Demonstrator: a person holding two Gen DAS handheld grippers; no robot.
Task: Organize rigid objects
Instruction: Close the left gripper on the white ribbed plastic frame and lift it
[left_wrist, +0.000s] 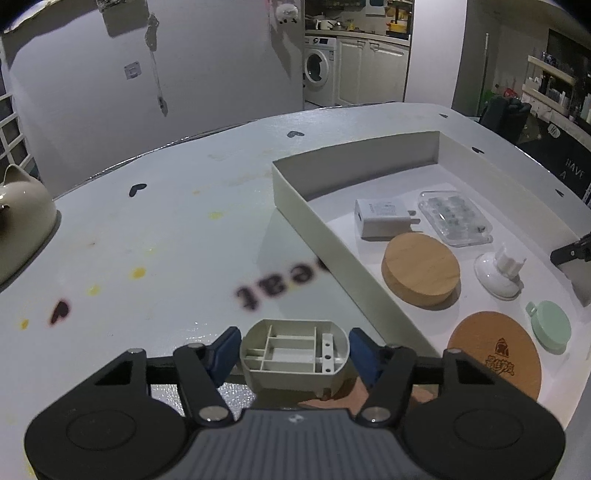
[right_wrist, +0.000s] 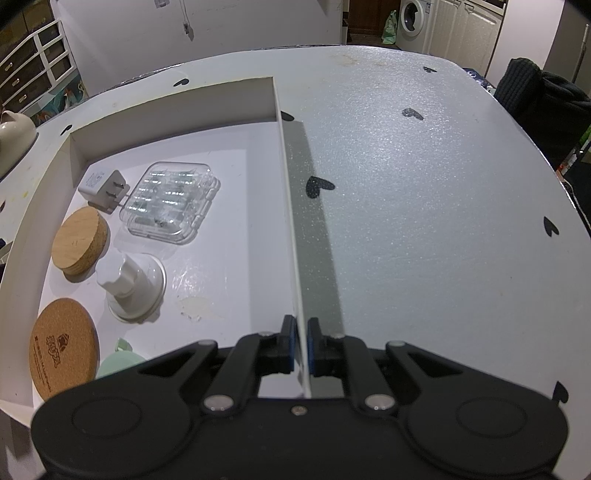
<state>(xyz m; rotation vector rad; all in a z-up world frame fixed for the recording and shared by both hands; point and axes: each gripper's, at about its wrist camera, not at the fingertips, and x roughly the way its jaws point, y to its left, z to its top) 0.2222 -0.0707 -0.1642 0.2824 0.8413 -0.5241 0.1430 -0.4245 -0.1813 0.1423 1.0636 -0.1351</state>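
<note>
My left gripper (left_wrist: 293, 352) is shut on a grey plastic shell (left_wrist: 295, 352) with ribbed compartments, held above the table left of the white box (left_wrist: 314, 229). My right gripper (right_wrist: 301, 345) is shut on the box's right wall (right_wrist: 290, 206); its tip also shows in the left wrist view (left_wrist: 570, 253). Inside the box lie a white charger (left_wrist: 382, 218), a clear plastic case (left_wrist: 454, 218), a wooden lid (left_wrist: 421, 273), a white suction-cup holder (left_wrist: 498, 271), a cork coaster (left_wrist: 493, 356) and a mint-green lid (left_wrist: 550, 325).
The white table (right_wrist: 424, 203) carries black heart marks and yellow stains. A cream ceramic pot (left_wrist: 20, 221) stands at the far left edge. A dark chair with clothing (right_wrist: 539, 96) sits beyond the right edge. A wall and a washing machine stand behind.
</note>
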